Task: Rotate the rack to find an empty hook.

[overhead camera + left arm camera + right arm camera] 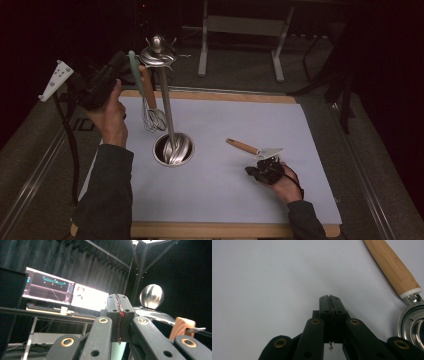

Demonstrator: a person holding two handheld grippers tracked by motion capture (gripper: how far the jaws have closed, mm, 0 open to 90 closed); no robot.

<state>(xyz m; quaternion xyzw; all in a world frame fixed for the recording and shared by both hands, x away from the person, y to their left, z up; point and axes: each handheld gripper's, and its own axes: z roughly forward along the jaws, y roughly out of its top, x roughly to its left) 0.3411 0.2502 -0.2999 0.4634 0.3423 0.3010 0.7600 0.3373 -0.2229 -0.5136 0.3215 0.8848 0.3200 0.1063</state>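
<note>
Closed and empty, my right gripper [329, 300] rests just beside the wooden-handled strainer [252, 148] lying on the table [225, 200], light, rigid, best taken by its handle, while my left gripper [119, 302], also closed, hovers near the utensil rack [159, 55]

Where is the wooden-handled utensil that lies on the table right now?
In the high view, the wooden-handled utensil lies on the white mat, right of the metal stand's base and just beyond the right gripper.
</note>
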